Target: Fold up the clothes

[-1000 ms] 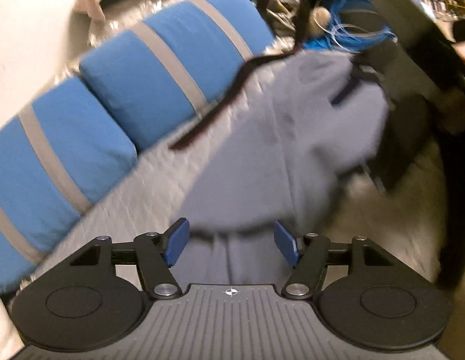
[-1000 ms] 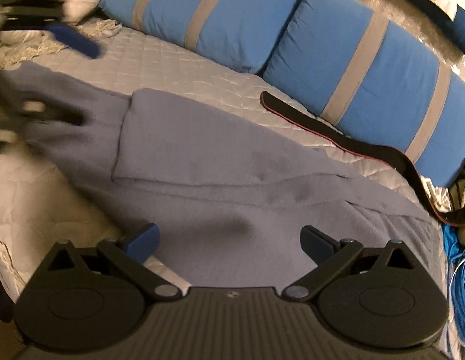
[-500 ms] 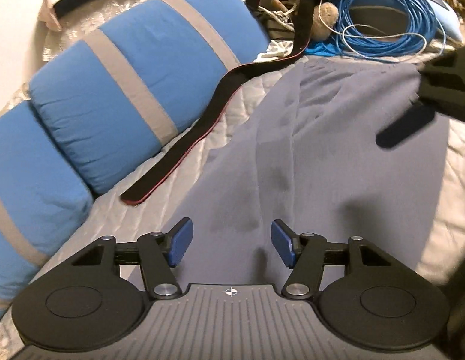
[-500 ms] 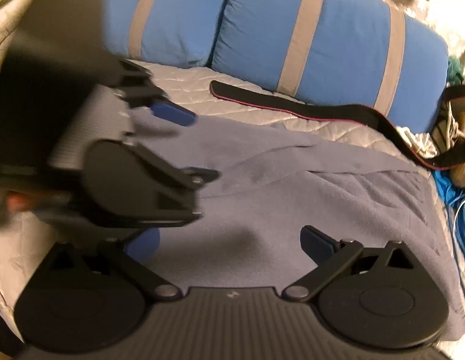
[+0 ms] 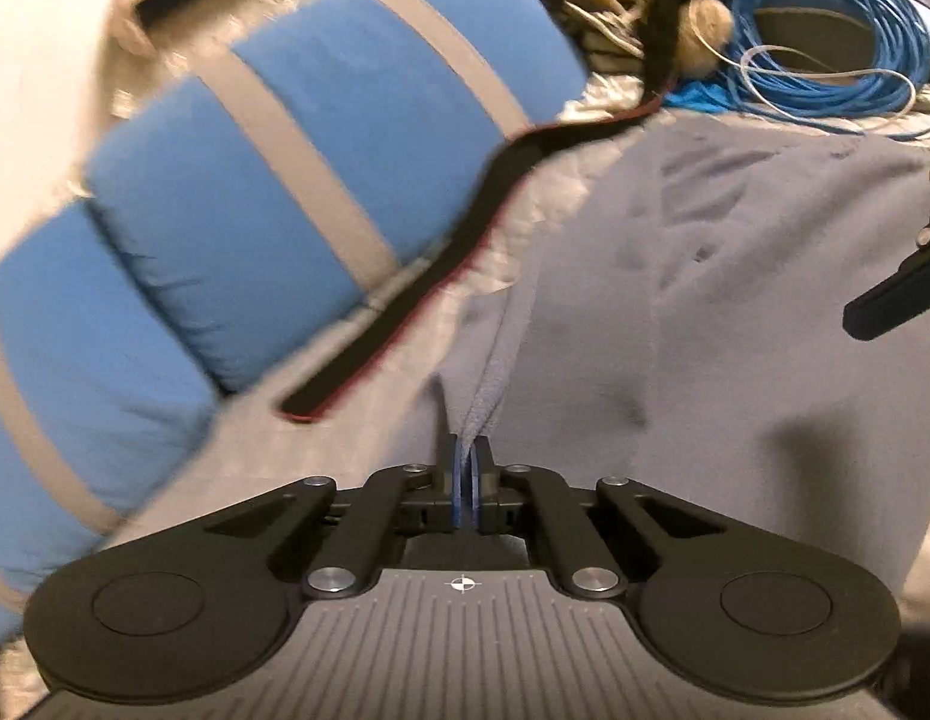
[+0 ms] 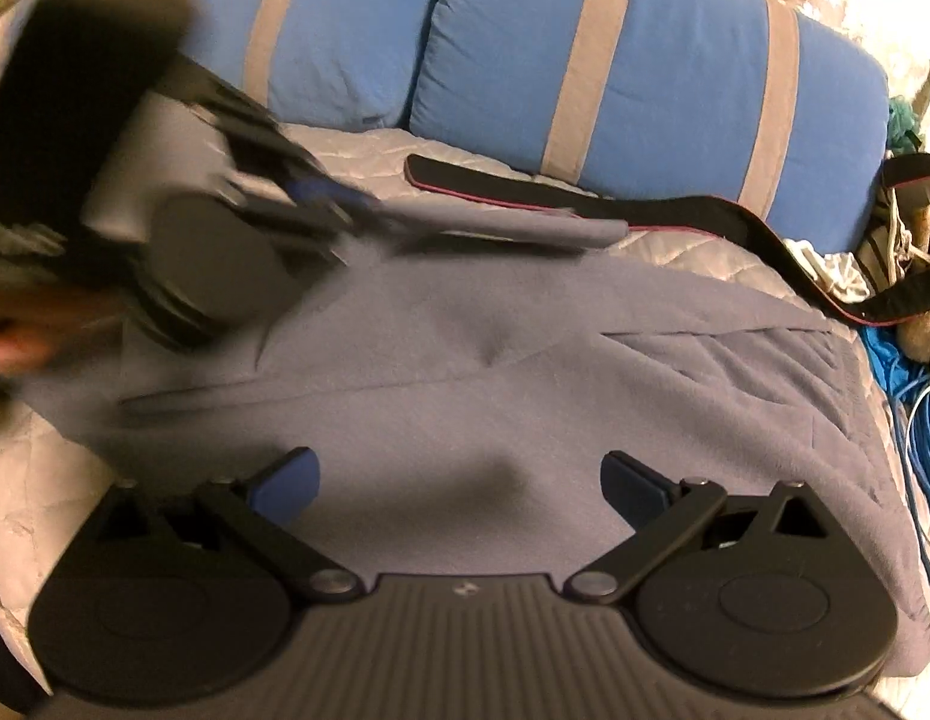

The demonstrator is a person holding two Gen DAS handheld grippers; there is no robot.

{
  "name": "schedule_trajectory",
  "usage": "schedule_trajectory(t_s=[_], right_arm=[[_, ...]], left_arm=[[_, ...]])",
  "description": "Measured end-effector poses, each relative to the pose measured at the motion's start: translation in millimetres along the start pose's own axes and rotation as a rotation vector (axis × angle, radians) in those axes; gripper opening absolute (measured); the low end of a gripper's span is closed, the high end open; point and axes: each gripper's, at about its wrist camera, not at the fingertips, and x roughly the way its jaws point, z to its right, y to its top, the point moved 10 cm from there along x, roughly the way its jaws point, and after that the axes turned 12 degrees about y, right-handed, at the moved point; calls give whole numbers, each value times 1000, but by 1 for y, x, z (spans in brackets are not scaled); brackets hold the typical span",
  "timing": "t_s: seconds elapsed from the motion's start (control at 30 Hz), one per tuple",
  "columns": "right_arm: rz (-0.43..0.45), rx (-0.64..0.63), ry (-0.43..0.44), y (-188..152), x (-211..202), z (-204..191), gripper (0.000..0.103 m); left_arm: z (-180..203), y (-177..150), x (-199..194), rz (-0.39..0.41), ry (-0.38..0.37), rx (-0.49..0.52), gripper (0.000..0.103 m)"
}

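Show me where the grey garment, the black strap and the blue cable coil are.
grey garment (image 6: 525, 372): right wrist view, flat middle of the cloth.
black strap (image 6: 501, 183): right wrist view, near its free end.
blue cable coil (image 5: 825, 69): left wrist view, the coil's lower loops.

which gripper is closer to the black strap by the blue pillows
Left. The left gripper, shut on the edge of the grey garment, sits just beside the black strap. The right gripper hovers open over the garment's near side, with its whole width between.

2 pillows, 1 garment, 1 strap
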Motion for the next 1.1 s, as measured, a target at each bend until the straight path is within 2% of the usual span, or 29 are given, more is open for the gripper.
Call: schedule_trajectory(t_s=[0.1, 0.2, 0.43, 0.57, 0.73, 0.77, 0.83, 0.9, 1.1], right_arm=[[14, -20, -5, 3, -2, -6, 103], [26, -35, -18, 8, -6, -11, 103], [57, -50, -31, 21, -15, -27, 103], [65, -75, -25, 28, -17, -43, 103], [69, -118, -17, 34, -16, -62, 103], [67, -128, -16, 34, -15, -66, 103], [63, -145, -13, 33, -14, -72, 103], [58, -158, -11, 31, -12, -76, 103], [27, -186, -19, 22, -5, -78, 103]], left_arm=[[-37, -11, -26, 11, 83, -19, 3], [-73, -35, -52, -12, 163, -36, 3], [-139, -122, -91, -155, 310, -66, 3], [-165, -170, -100, -237, 360, -106, 3], [-178, -207, -109, -300, 328, -180, 7], [-178, -209, -111, -300, 314, -187, 8], [-176, -212, -116, -296, 303, -187, 19], [-172, -212, -121, -268, 324, -167, 42], [-139, -204, -128, -109, 339, 47, 44]])
